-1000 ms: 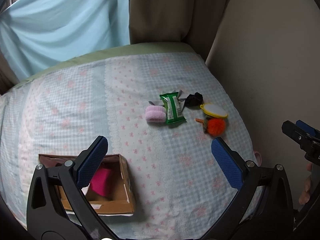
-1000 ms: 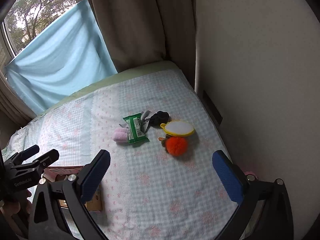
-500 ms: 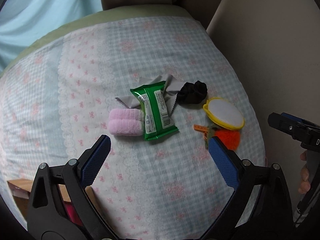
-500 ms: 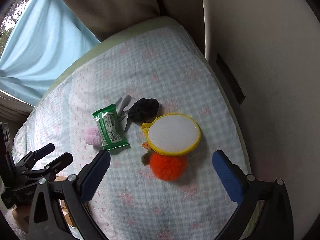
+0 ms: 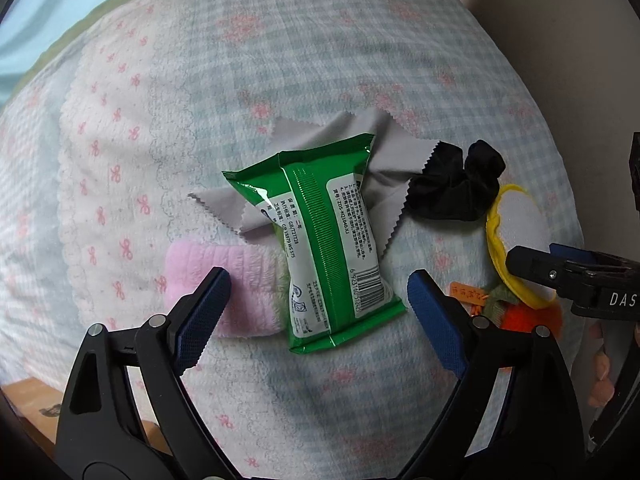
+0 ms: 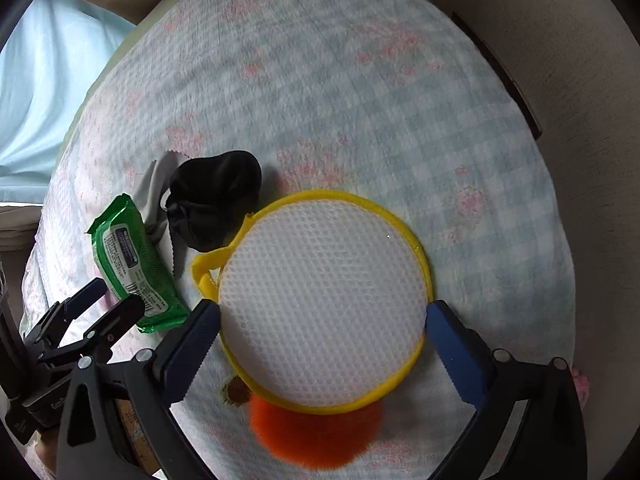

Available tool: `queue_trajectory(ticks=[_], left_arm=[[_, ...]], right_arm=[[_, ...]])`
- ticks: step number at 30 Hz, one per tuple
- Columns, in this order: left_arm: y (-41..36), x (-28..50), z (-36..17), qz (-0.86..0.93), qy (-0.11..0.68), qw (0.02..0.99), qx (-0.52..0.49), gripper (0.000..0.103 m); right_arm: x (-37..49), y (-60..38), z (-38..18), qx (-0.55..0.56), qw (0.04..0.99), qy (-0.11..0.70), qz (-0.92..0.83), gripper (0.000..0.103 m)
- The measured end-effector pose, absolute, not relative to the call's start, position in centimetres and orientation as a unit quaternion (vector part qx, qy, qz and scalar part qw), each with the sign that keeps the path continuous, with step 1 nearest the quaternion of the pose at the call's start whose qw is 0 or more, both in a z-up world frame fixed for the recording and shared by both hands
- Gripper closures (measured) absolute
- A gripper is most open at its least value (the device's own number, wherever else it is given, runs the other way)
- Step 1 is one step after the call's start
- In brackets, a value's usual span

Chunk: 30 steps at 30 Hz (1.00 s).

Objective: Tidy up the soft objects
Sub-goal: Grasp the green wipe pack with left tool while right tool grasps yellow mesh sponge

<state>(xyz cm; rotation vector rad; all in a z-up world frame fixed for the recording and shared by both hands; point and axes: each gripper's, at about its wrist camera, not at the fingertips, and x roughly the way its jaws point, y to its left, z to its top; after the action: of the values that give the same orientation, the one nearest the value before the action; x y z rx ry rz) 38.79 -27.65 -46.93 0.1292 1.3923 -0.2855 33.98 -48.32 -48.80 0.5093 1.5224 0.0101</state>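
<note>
Bedspread (image 5: 320, 40), checked blue with pink flowers; small pile of soft things near its right edge.

Left to right:

- Pink plush roll (image 5: 236, 276). Lies under the left edge of the green packet. Looks fluffy and light; should squash easily, so a pinch across its short width would likely hold.
- Green wipes packet (image 5: 324, 240). Glossy film, probably slick; soft contents, so it will likely bend. Best taken across the middle of its narrow width, not by the crimped ends.
- Grey cloth (image 5: 352, 132) with zigzag edges, pinned beneath the packet. Thin and limp; may drag along if the packet is lifted.
- Black scrunchie (image 6: 212, 200), bunched, touching the yellow rim. Light, springy by the look of it.
- Round mesh pad (image 6: 320, 304) with yellow rim and loop. Overlaps the orange pom-pom (image 6: 316, 436). Judged light and flexible; grip across the rim.

Left gripper (image 5: 316, 300): spread wide, holding nothing, one finger over the plush roll, the other just right of the packet. Packet sits between them.

Right gripper (image 6: 320, 332): spread wide, holding nothing, fingers flanking the mesh pad at its rim. Contact cannot be told.
</note>
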Motion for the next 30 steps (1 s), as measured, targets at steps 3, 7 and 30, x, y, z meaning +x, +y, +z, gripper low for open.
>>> queue_trajectory(ticks=[3,7,30], left_arm=[[-27.9,39.6,-47.6,-0.129,0.639,0.756,0.064,0.016],[-28.6,40.5,-48.3,-0.125,0.639,0.755,0.082,0.037],[-28.1,39.2,-43.4,-0.159,0.605,0.777,0.068,0.067]], right_arm=[[34.2,-47.7,-49.3,0.21,0.695,0.688,-0.001,0.001],[34.2,-46.8,-49.8,0.181,0.696,0.695,-0.008,0.001],[31.6,-47.7,-47.6,0.2,0.72,0.662,-0.051,0.07]])
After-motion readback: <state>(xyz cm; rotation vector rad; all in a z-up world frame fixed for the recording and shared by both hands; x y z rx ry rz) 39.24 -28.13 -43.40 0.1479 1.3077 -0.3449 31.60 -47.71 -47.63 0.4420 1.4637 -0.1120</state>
